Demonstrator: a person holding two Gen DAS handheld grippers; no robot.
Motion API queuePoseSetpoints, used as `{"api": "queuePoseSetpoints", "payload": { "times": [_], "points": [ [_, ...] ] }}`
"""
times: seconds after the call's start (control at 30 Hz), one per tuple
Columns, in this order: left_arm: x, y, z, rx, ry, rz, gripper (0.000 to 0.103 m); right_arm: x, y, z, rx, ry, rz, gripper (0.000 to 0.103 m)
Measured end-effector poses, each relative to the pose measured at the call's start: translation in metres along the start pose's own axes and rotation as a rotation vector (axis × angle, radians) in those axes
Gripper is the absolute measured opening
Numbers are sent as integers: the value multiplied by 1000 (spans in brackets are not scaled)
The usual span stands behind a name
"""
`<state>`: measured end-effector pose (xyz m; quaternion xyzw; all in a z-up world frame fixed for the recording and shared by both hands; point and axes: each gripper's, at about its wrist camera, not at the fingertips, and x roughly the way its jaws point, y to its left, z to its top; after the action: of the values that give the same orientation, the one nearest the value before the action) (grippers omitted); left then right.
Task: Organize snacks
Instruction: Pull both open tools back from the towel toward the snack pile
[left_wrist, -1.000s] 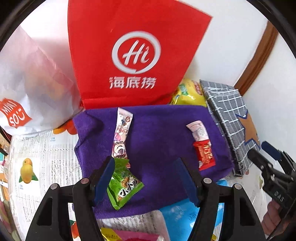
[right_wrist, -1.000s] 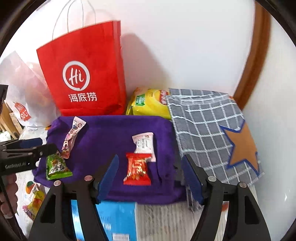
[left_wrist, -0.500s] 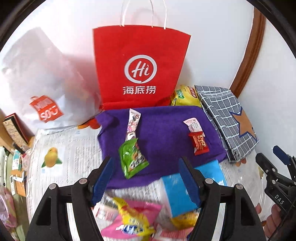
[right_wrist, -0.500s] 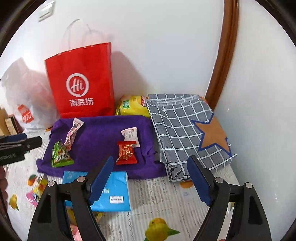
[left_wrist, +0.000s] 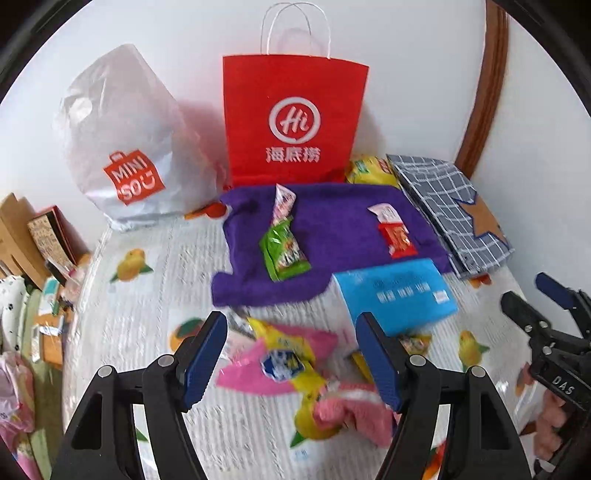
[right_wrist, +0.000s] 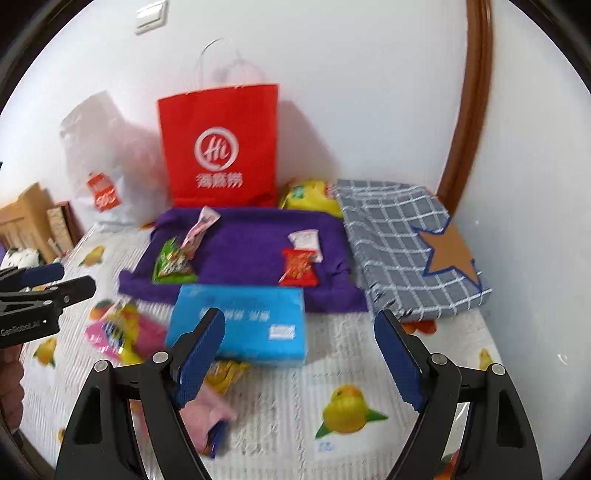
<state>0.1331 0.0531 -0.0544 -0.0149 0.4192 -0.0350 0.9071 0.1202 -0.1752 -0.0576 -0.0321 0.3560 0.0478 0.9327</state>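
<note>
A purple towel (left_wrist: 332, 236) (right_wrist: 251, 251) lies on the fruit-print cover with snacks on it. On its left are a green packet (left_wrist: 284, 251) (right_wrist: 171, 260) and a long pink-white packet (left_wrist: 282, 201); on its right, a red packet (left_wrist: 399, 240) (right_wrist: 299, 267) below a white one (left_wrist: 386, 214). A blue box (left_wrist: 395, 291) (right_wrist: 243, 321) sits at the towel's near edge. My left gripper (left_wrist: 291, 347) hangs open and empty above a blurred pile of pink and yellow packets (left_wrist: 288, 362). My right gripper (right_wrist: 299, 332) is open and empty, near the blue box.
A red paper bag (left_wrist: 295, 118) and a white plastic bag (left_wrist: 122, 147) stand against the wall. A yellow chip bag (right_wrist: 310, 195) and a grey checked cloth with a star (right_wrist: 399, 243) lie right of the towel. Cardboard boxes (left_wrist: 22, 232) sit at far left.
Both grippers have drawn back from the purple towel, so the blue box and the pink-yellow packet pile came into view. The right jaws stand wider than a second ago.
</note>
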Motion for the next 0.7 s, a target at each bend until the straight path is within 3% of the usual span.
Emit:
{"api": "queuePoseSetpoints", "payload": {
  "times": [0.33,0.7],
  "points": [
    [0,4,-28,-46,32,-30,70,-4,5,-35,-4,8,67,83],
    [8,10,-40,-87,33,-29,69,10,2,-44,31,39,62,83]
  ]
}}
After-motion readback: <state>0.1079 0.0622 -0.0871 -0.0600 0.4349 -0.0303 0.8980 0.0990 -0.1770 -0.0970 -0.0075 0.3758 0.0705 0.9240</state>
